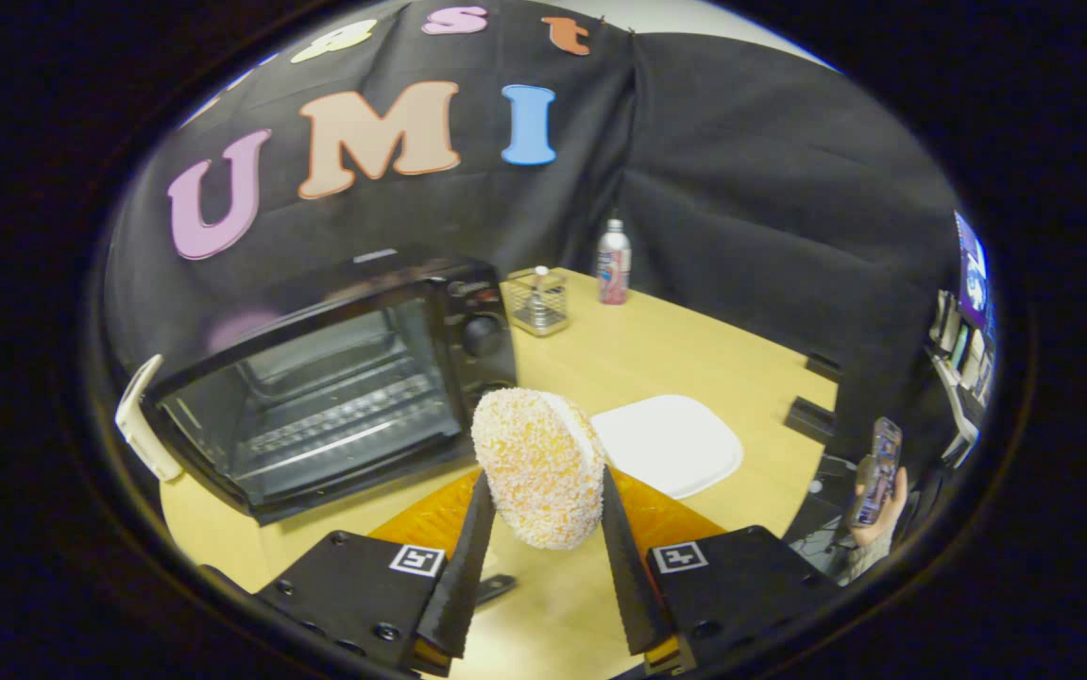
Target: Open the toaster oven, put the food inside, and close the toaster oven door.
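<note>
Gripper: the gripper (543, 491) was clenched on the food, both fingers pressing its flanks, one on each side.
Food: a round, crumb-coated piece of food (539, 467), orange and white, was held on edge between the fingers, lifted above the table and apart from the plate.
Toaster oven: the toaster oven (335, 378) stood ahead and to the left of the fingers on the wooden table (656, 349), its cavity and wire rack (345, 406) exposed.
Door: the door (222, 444) hung open and down toward the table, its pale handle (142, 420) on the near left side.
Plate: a white plate (670, 444) lay just beyond the right finger, bare.
Mat: an orange mat (430, 519) lay under the held food, partly hidden by the fingers.
Other things: a wire basket (538, 302) and a bottle (613, 263) stood further back, beside the oven and well apart from the food.
Person: a hand holding a phone (878, 472) showed off the table's right side.
Stage: judged from this, the door was open and the food was picked up, not yet inside.
Risk, grip: the coating looked crumbly, so a tight squeeze could crush it or shed crumbs, and a loose one could let it slip out.
Risk, entry: held on edge, the food might clip the top of the opening or the rack front if brought in too high or tilted.
Risk, door: a low approach could knock the lowered door or its handle.
</note>
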`<state>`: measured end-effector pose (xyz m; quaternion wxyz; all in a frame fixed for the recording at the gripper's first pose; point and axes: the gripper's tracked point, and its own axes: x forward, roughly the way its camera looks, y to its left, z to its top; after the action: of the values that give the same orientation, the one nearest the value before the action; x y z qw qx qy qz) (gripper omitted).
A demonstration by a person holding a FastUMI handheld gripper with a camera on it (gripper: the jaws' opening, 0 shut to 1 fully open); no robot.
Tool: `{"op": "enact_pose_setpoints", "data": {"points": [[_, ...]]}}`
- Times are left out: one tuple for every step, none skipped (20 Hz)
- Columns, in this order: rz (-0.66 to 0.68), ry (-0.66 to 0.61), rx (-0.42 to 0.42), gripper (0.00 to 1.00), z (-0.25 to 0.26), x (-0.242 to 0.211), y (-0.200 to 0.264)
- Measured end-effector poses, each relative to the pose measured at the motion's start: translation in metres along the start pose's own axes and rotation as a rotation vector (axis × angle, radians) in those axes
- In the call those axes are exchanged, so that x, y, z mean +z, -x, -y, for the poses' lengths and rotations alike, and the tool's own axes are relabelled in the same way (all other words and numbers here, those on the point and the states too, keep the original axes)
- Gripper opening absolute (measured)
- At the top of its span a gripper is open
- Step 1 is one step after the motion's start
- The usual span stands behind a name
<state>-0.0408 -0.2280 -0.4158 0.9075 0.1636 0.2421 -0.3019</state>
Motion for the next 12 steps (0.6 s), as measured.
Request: {"op": "enact_pose_setpoints", "data": {"points": [[-0.005,0.004,0.027,0.65,-0.018,-0.001,-0.002],[-0.013,0.012,0.051,0.65,-0.034,-0.004,-0.006],[-0.021,0.018,0.063,0.65,-0.047,-0.005,-0.009],[-0.025,0.018,0.074,0.65,-0.059,-0.006,-0.012],[-0.023,0.007,0.088,0.65,-0.072,-0.005,-0.015],[-0.015,-0.006,0.105,0.65,-0.085,-0.003,-0.019],[-0.01,-0.016,0.117,0.65,-0.094,-0.002,-0.023],[-0.005,-0.023,0.119,0.65,-0.1,-0.001,-0.027],[-0.007,-0.031,0.117,0.65,-0.105,-0.001,-0.032],[-0.01,-0.041,0.118,0.65,-0.11,-0.002,-0.037],[-0.008,-0.051,0.126,0.65,-0.117,-0.001,-0.041],[-0.001,-0.061,0.139,0.65,-0.124,0.002,-0.045]]}}
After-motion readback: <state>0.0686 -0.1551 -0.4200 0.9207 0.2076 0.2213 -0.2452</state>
